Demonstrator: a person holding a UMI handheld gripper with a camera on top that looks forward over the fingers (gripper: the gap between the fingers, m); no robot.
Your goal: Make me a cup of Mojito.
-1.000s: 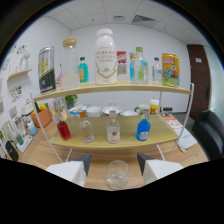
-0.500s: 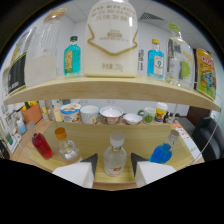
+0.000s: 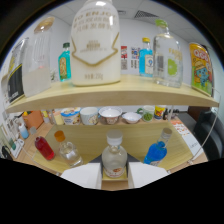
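My gripper [image 3: 115, 169] is open at the lower shelf, its two white fingers [image 3: 84, 175] on either side of a clear bottle with a white cap [image 3: 114, 156]. The bottle stands on the wooden shelf [image 3: 135, 137] between the fingers, close to both. To its left stand a small clear bottle with an orange cap [image 3: 67, 150] and a red bottle [image 3: 44, 148]. A blue bottle [image 3: 155, 150] leans to its right.
The top shelf [image 3: 125, 92] carries a big white jug [image 3: 95, 42], a teal bottle [image 3: 64, 62], a blue bottle [image 3: 145, 57], a clear green-labelled bottle [image 3: 168, 55], a yellow can [image 3: 201, 67] and a tall clear jar [image 3: 37, 57]. Several bowls [image 3: 110, 114] line the middle shelf.
The gripper has moved in towards the shelves. A glass cup that stood between the fingers is gone from view, and the clear white-capped bottle now stands between them.
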